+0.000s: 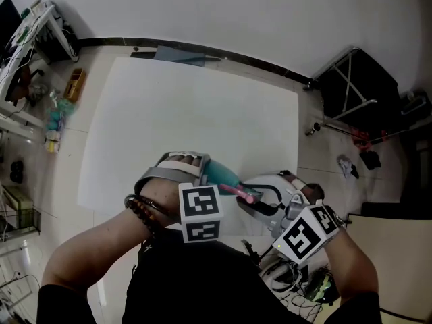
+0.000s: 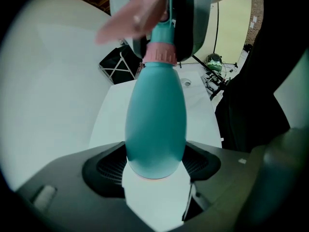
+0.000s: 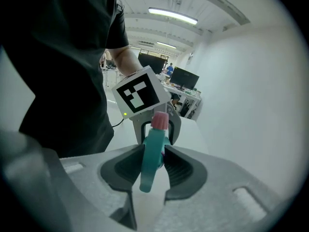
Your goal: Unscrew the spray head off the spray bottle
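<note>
Left gripper (image 1: 202, 171) has its jaws spread wide and clamped on the spray bottle (image 1: 219, 175), whose rounded base sits between the ribbed black pads (image 2: 104, 168). Right gripper (image 1: 260, 198) is closed narrower on the spray head (image 3: 152, 158), pinching its slim teal body between two dark pads. The bottle is held in the air over the near edge of the white surface (image 1: 189, 113), lying roughly level between the two grippers.

The only print in view is the black-and-white square pattern on each gripper's marker cube (image 1: 200, 212). A small green light (image 3: 125, 114) glows just under the left cube.

The bottle is smooth, glossy teal plastic, egg-shaped and narrowing to a pink ridged collar (image 2: 161, 54). Beyond the collar a pale pink trigger (image 2: 133, 21) juts out, blurred. The gripper shells are matte grey and white.

A dark bead bracelet (image 1: 142, 212) circles the left wrist. A black folding stand (image 1: 351, 79) sits on the floor past the surface's far right corner, a cluttered shelf (image 1: 27, 32) stands at the far left, and loose cables (image 1: 297, 282) lie near the right arm. The person's dark shirt fills much of the right gripper view.
</note>
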Tool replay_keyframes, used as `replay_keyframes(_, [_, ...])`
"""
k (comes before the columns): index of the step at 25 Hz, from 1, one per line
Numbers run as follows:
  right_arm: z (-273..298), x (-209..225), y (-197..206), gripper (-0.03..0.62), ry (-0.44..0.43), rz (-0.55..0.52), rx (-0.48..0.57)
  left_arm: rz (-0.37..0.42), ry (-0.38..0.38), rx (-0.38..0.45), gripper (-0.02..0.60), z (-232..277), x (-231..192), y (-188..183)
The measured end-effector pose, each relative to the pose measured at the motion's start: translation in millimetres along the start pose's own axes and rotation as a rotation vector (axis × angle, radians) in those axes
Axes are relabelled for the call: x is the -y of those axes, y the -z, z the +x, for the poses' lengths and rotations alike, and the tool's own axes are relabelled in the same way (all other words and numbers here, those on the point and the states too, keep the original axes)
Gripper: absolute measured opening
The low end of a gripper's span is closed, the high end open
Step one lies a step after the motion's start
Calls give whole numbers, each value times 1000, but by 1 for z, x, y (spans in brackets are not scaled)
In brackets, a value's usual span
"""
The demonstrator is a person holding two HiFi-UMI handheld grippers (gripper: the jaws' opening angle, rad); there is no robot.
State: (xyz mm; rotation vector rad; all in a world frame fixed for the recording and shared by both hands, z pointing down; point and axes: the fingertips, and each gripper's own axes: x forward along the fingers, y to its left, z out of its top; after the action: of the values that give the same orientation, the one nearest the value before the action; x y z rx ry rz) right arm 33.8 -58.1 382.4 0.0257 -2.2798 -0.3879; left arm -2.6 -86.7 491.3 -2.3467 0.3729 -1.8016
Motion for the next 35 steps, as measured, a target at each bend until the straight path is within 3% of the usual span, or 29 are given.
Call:
replay_keyframes(8, [-5, 5, 1, 117, -16, 50, 36, 13, -104, 38, 380, -8, -12, -3])
replay_keyframes(11, [-6, 11, 5, 117, 6, 138, 63, -13, -142, 61, 377, -10, -17, -3])
replay_keyframes(14, [-5, 25, 9, 117, 60, 333, 143, -45, -174, 66, 376, -10, -25, -2])
replay_keyframes(17, [-3, 40, 22, 117, 131, 594, 239, -64, -201, 55, 376, -5, -31, 0])
replay_keyframes(22, [2, 48, 38, 117, 183, 991, 342, -51, -253, 20, 374, 0, -35, 5])
replay_keyframes(27, [7, 50, 54, 117, 160, 1387, 462, -9, -314, -1, 374, 3, -41, 6])
replay_keyframes(31, [13, 48, 63, 117, 84, 1742, 604, 33, -410, -21, 374, -2, -53, 5])
replay_keyframes(35, [17, 46, 69, 117, 67, 1921, 666, 36, -475, -4, 376, -1, -58, 1])
